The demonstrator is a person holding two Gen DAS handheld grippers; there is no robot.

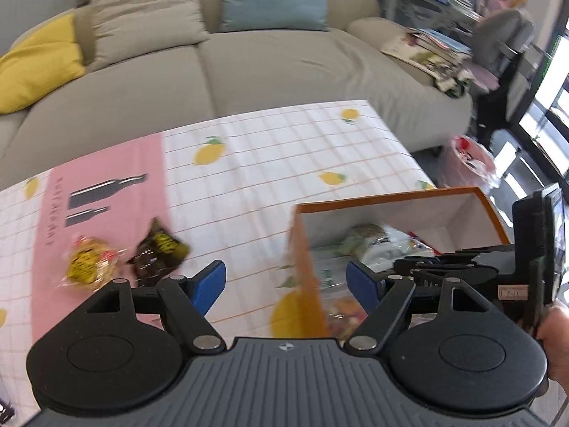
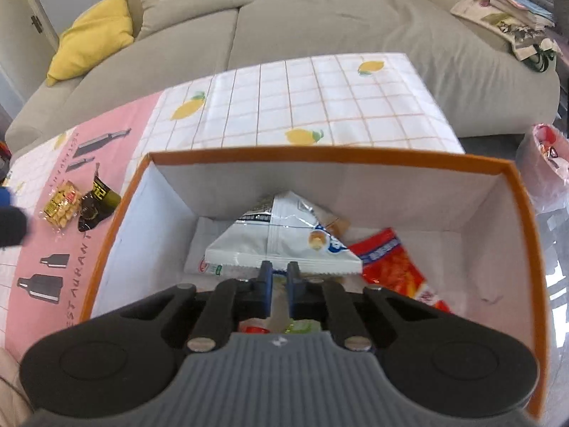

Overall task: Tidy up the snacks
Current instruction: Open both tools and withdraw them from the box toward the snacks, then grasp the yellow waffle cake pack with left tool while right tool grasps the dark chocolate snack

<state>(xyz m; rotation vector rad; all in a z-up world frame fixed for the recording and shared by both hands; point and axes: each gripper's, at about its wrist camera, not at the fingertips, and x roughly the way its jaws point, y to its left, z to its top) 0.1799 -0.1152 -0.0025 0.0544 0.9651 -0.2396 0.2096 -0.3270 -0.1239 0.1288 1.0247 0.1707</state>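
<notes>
My right gripper (image 2: 279, 270) is shut inside the orange cardboard box (image 2: 320, 154). Its tips sit at the near edge of a white snack bag (image 2: 277, 238) that lies flat in the box, and nothing shows pinched between the jaws. A red snack bag (image 2: 391, 263) lies to the right of the white one. My left gripper (image 1: 286, 279) hangs open and empty over the box's left wall (image 1: 302, 256). On the tablecloth, left of the box, lie a yellow snack packet (image 1: 89, 259) and a dark snack packet (image 1: 160, 252); the right wrist view shows the yellow packet (image 2: 62, 204) and the dark packet (image 2: 96, 203) too.
The table wears a white checked cloth with lemons (image 1: 284, 156) and a pink strip (image 1: 106, 185). A beige sofa (image 1: 249, 71) with cushions stands behind it. Stacked magazines (image 1: 426, 46) lie at the right. A plastic bag (image 2: 547, 163) sits on the floor right of the table.
</notes>
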